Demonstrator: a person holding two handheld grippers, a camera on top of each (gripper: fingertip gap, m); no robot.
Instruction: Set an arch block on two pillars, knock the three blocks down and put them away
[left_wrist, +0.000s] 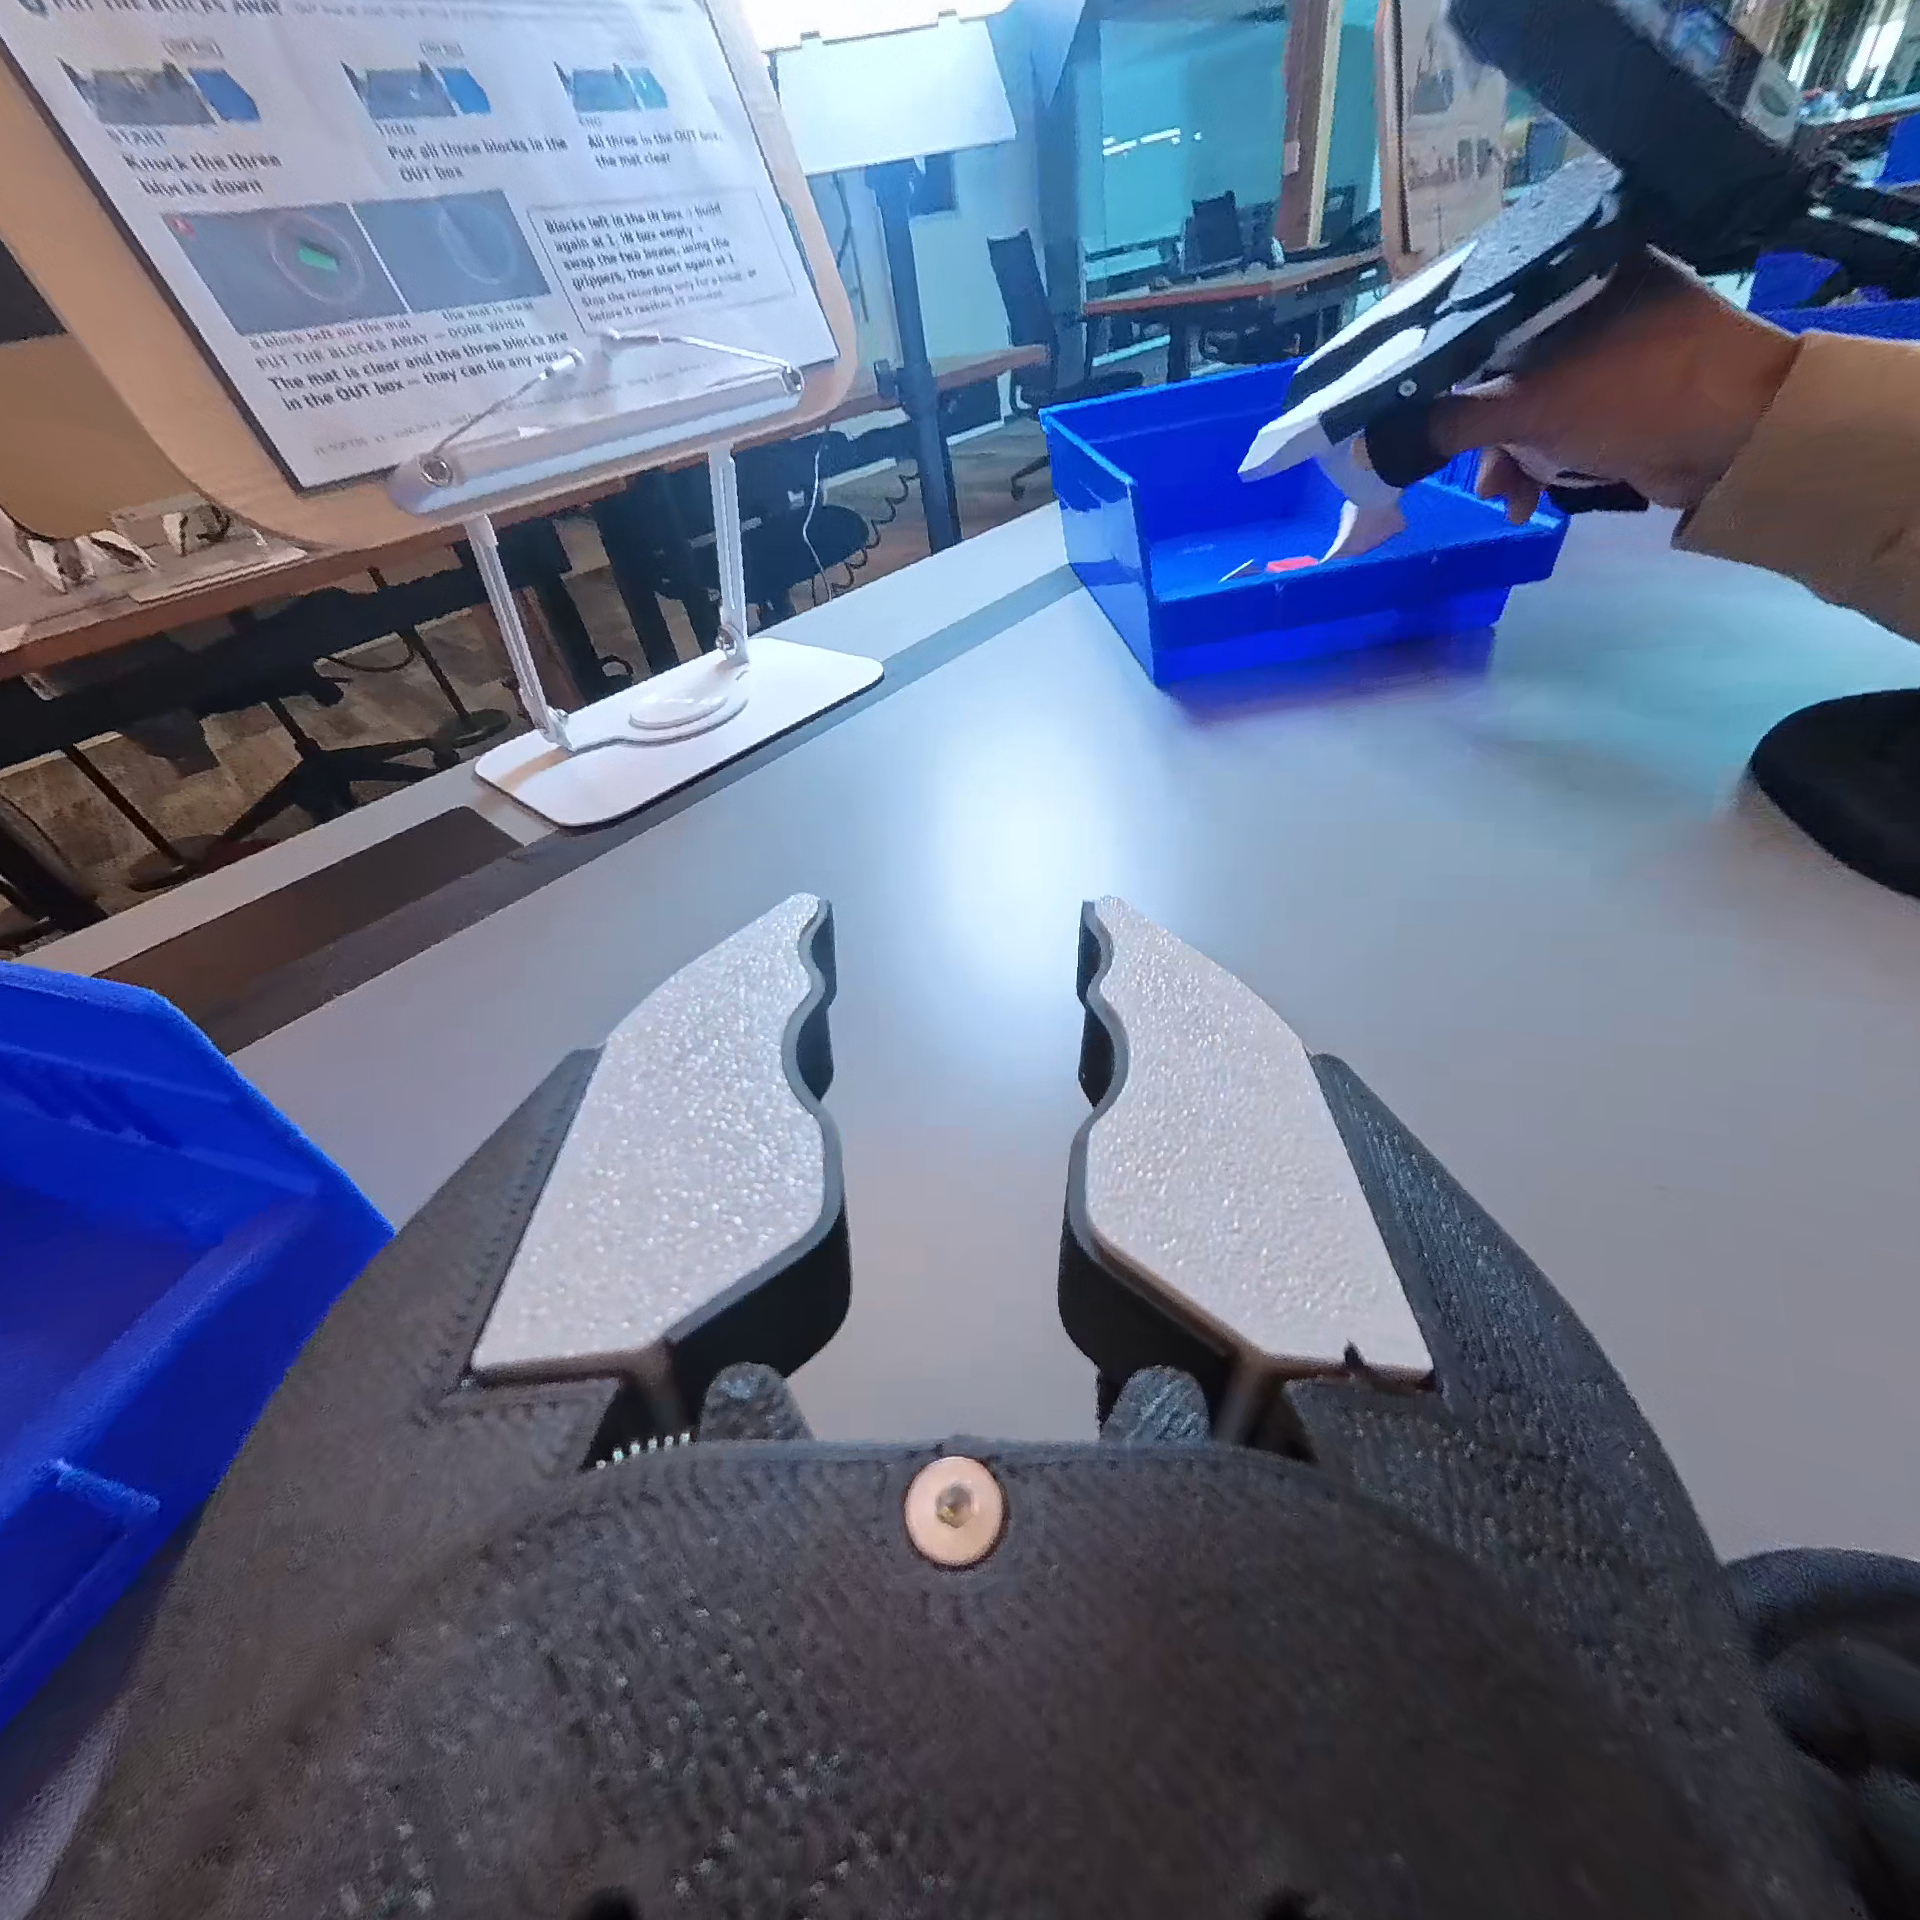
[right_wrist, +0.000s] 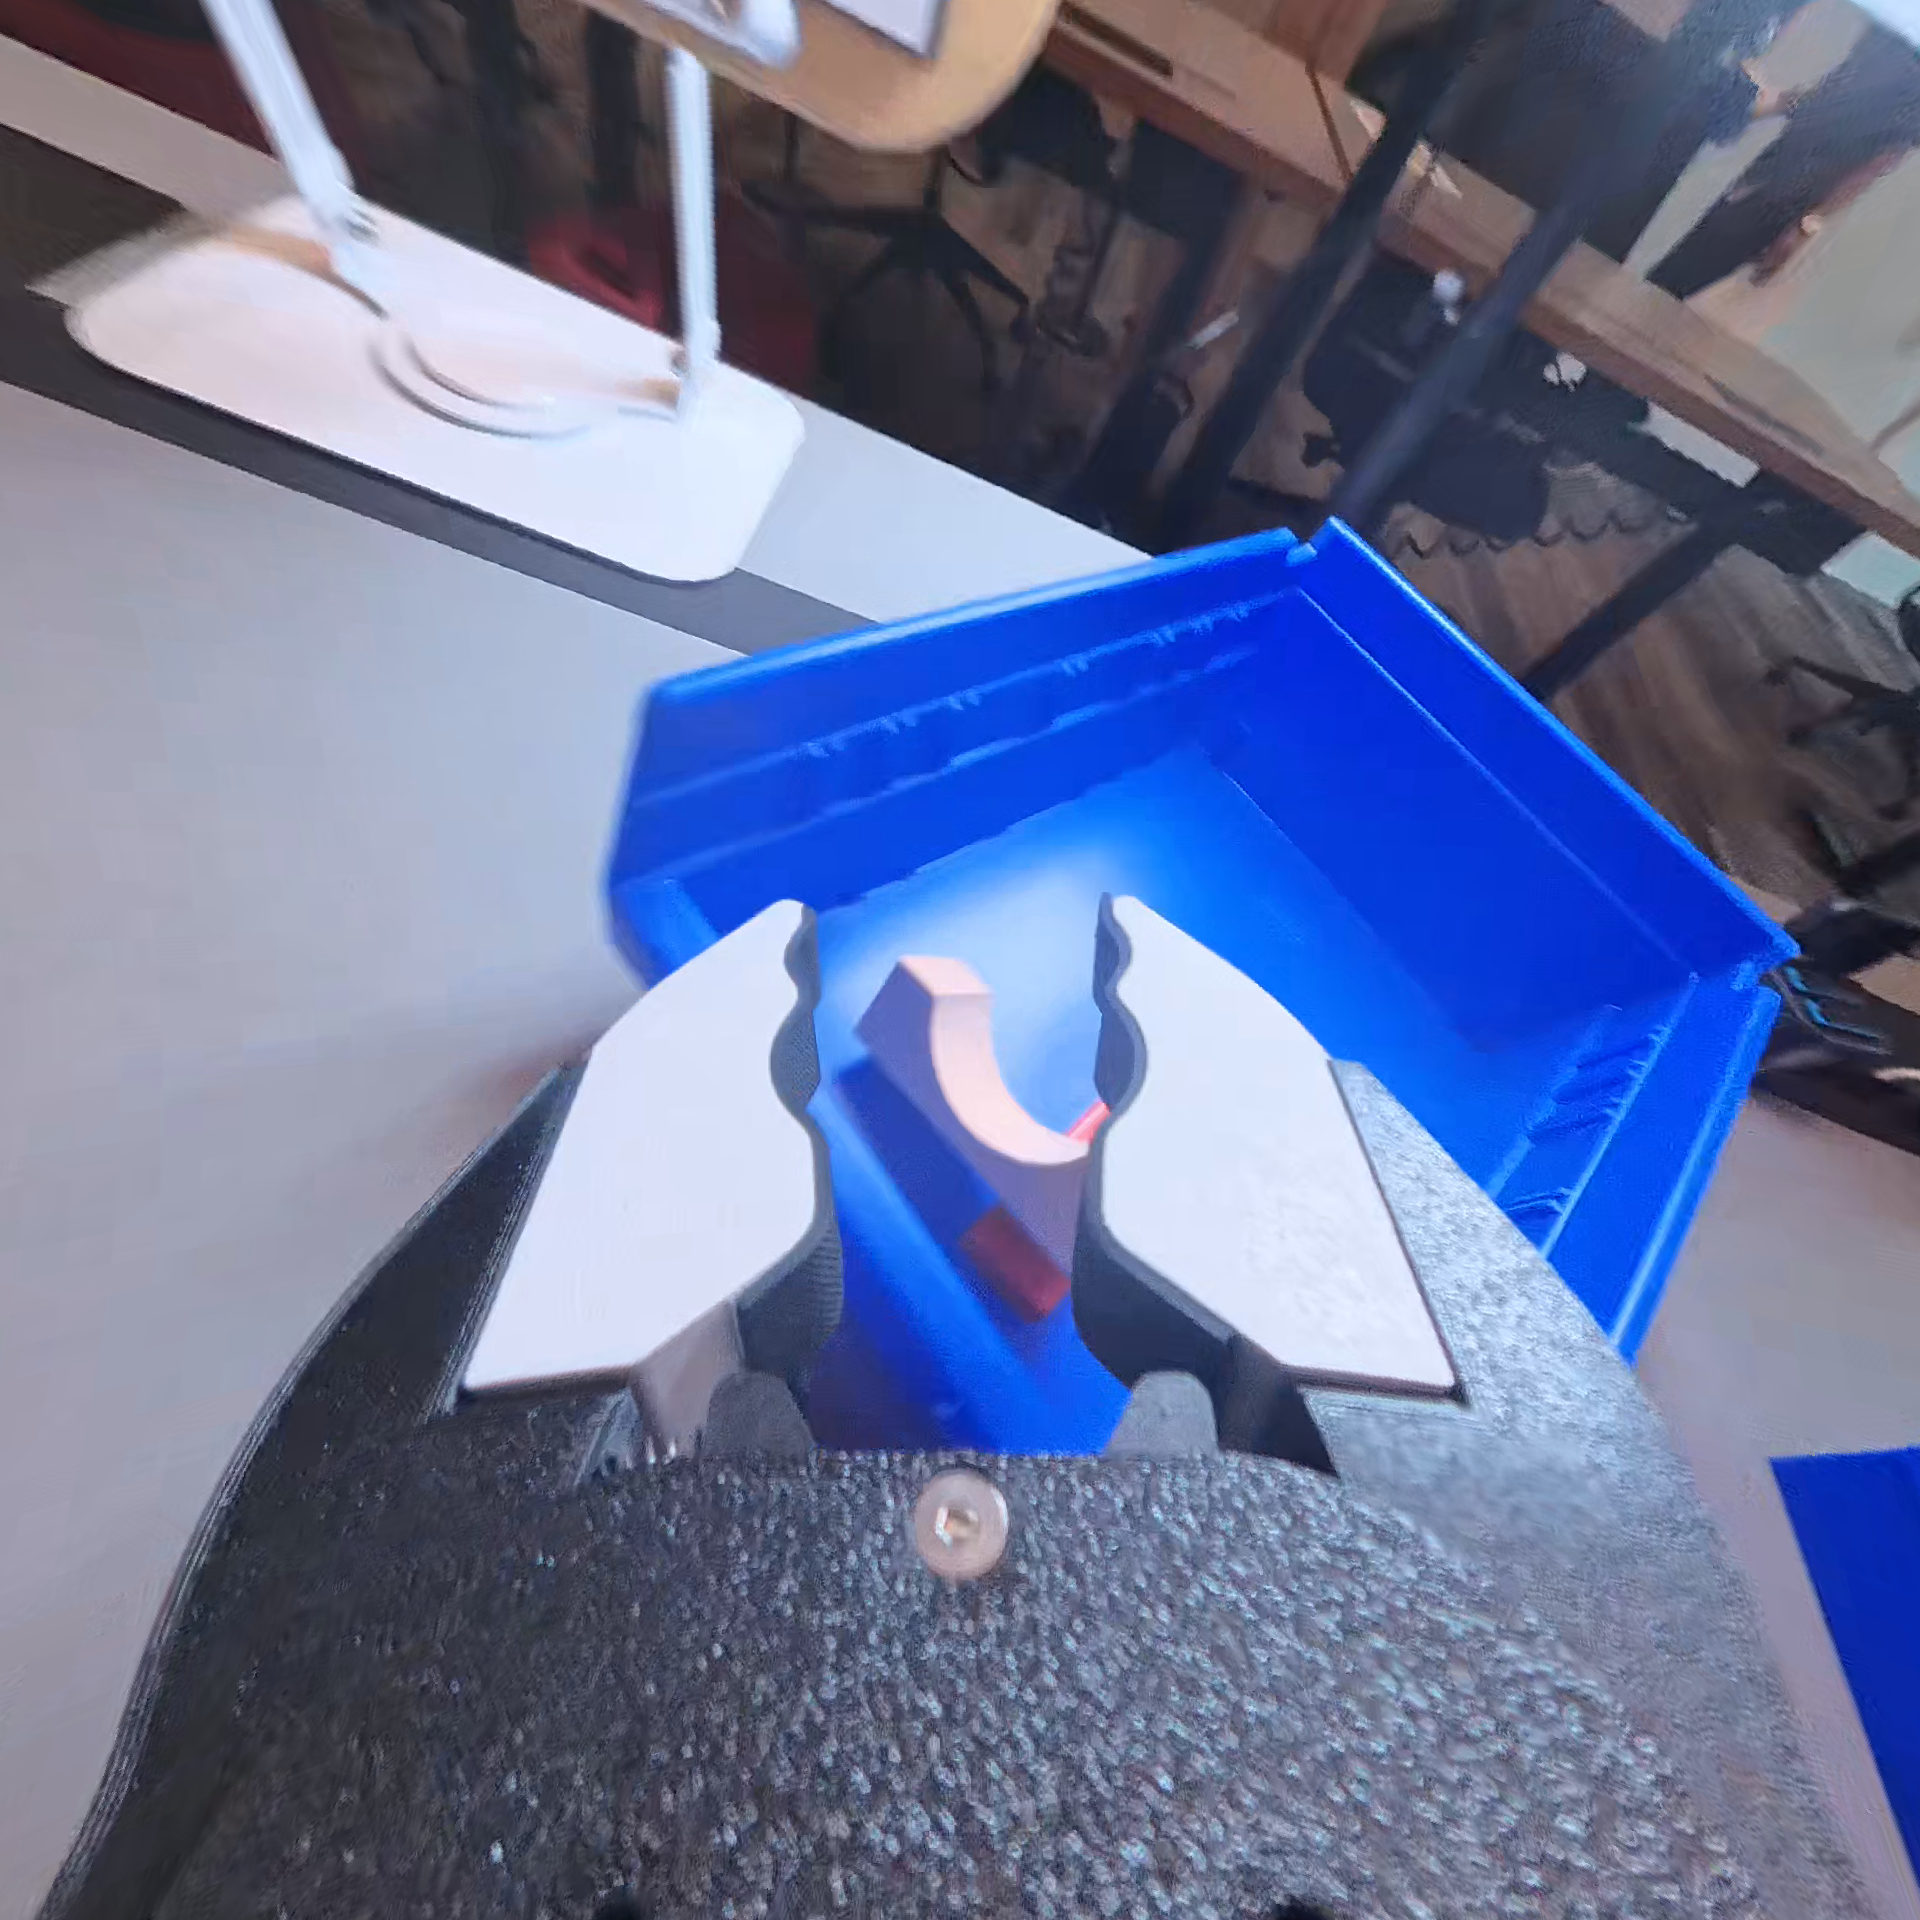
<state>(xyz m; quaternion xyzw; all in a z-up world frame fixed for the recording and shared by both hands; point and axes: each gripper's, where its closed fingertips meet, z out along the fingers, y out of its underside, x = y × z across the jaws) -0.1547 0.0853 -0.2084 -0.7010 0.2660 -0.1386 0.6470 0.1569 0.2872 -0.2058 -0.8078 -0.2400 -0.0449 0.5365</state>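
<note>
My right gripper (right_wrist: 956, 914) is open and hangs over a blue bin (right_wrist: 1455, 810). Below and between its fingers a pale wooden arch block (right_wrist: 966, 1070) lies tilted in the bin, resting on a dark blue block (right_wrist: 904, 1132) and a red block (right_wrist: 1023, 1262). The arch sits close to the right finger; I cannot tell if they touch. In the left wrist view the right gripper (left_wrist: 1299, 509) dips into the same bin (left_wrist: 1320, 634), where a bit of the red block (left_wrist: 1288, 564) shows. My left gripper (left_wrist: 956, 914) is open and empty above the grey table (left_wrist: 1143, 831).
A second blue bin (left_wrist: 125, 1247) stands close at the left gripper's left. A white stand (left_wrist: 686, 738) holding an instruction sheet (left_wrist: 416, 229) is at the table's far edge. The edge of a black mat (left_wrist: 1849, 790) lies on the right. A person's hand (left_wrist: 1610, 416) holds the right gripper. My right fingertips sit around 35 cm from my left ones.
</note>
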